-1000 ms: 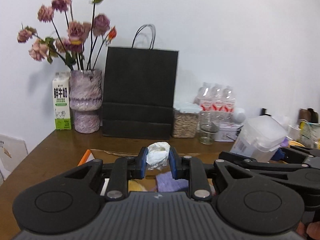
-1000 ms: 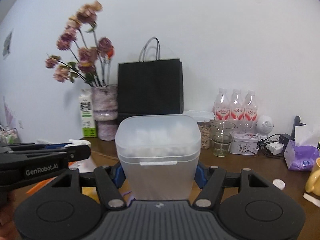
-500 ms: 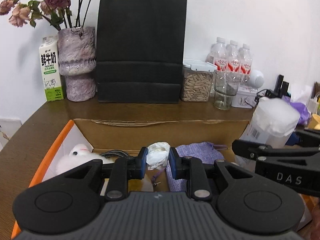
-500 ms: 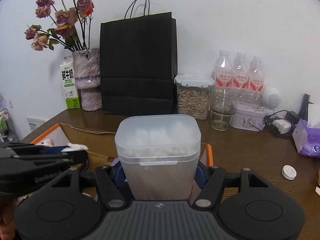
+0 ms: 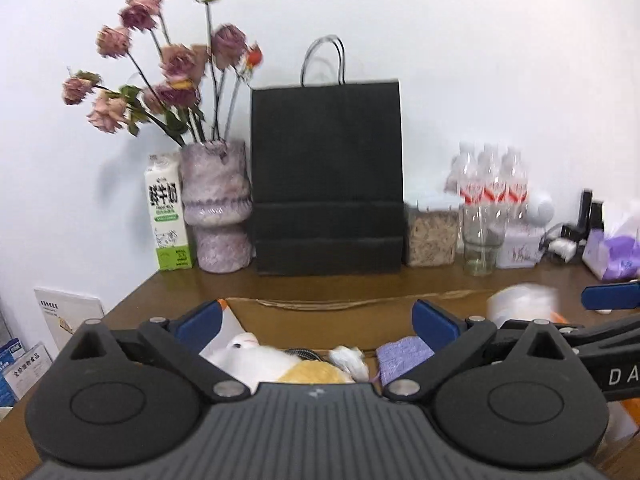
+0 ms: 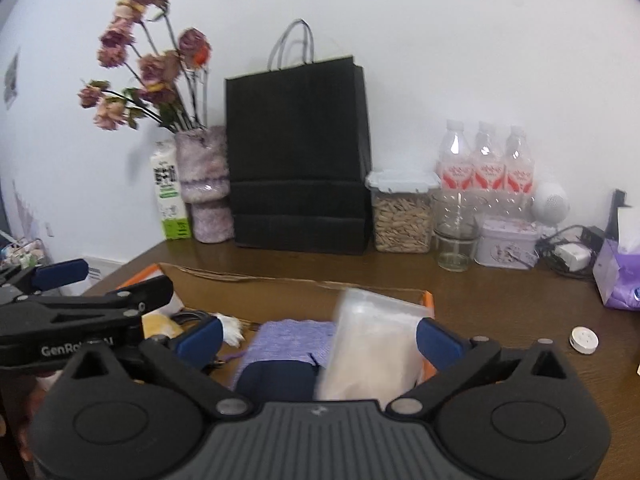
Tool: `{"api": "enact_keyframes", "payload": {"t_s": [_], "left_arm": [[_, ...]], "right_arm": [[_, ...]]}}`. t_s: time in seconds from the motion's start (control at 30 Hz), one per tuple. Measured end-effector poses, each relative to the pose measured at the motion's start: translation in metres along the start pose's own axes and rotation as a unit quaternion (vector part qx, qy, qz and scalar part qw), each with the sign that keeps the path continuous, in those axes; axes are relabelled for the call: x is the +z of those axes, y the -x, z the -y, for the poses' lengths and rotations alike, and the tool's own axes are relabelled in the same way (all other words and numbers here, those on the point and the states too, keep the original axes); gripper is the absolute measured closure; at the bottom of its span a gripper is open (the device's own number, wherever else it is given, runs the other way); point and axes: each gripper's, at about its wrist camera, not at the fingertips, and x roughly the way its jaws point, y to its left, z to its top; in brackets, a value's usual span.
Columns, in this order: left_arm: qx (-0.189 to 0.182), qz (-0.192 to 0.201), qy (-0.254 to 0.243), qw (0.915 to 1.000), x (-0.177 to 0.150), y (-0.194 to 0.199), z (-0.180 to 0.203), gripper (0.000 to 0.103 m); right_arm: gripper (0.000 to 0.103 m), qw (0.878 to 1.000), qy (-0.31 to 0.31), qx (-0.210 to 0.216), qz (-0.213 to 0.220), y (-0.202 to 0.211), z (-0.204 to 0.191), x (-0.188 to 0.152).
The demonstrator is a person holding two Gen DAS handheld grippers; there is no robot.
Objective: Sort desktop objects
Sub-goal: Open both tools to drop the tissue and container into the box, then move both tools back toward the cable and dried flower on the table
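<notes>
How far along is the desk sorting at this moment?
Done: the plush toy, purple cloth and crumpled paper lie in the cardboard box. In hand: nothing; the left gripper and right gripper have just opened, the translucent container tipping into the box. Left: the white cap, perhaps more.

Glossy wood table [image 6: 500,304]; matt paper bag [image 5: 326,176]; frosted plastic tub [image 6: 372,352].

Paper bag [image 6: 298,152] stands behind the cardboard box [image 6: 280,282]; vase [image 6: 204,184] left of it (milk carton [image 6: 170,196] further left); seed jar [image 6: 402,210] right.
</notes>
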Motion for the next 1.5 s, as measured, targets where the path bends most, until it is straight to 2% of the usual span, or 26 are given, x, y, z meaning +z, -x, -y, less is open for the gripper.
{"api": "enact_keyframes", "payload": {"t_s": [0.3, 0.87, 1.03, 1.17, 1.33, 1.5], "left_arm": [[-0.008, 0.021, 0.016, 0.9996, 0.003, 0.017, -0.005, 0.0], [-0.02, 0.042, 0.019, 0.9987, -0.02, 0.047, -0.013, 0.0], [-0.028, 0.034, 0.011, 0.999, -0.037, 0.058, -0.018, 0.0], [-0.02, 0.021, 0.008, 0.9996, -0.052, 0.063, -0.025, 0.0], [-0.009, 0.028, 0.013, 0.9995, -0.062, 0.075, -0.033, 0.0], [0.004, 0.023, 0.005, 0.9997, -0.074, 0.084, -0.038, 0.0]], "right_arm": [[0.0, 0.999, 0.015, -0.003, 0.034, 0.022, -0.012, 0.002], [0.0, 0.998, 0.041, -0.012, 0.051, 0.046, -0.025, -0.017], [0.0, 0.997, 0.045, -0.017, 0.052, 0.054, -0.029, -0.034], [0.0, 0.999, 0.033, -0.019, 0.038, 0.058, -0.026, -0.05], [0.0, 0.999, 0.019, -0.03, 0.039, 0.07, -0.021, -0.072], [0.0, 0.998, 0.02, -0.062, 0.018, 0.078, -0.02, -0.099]]}}
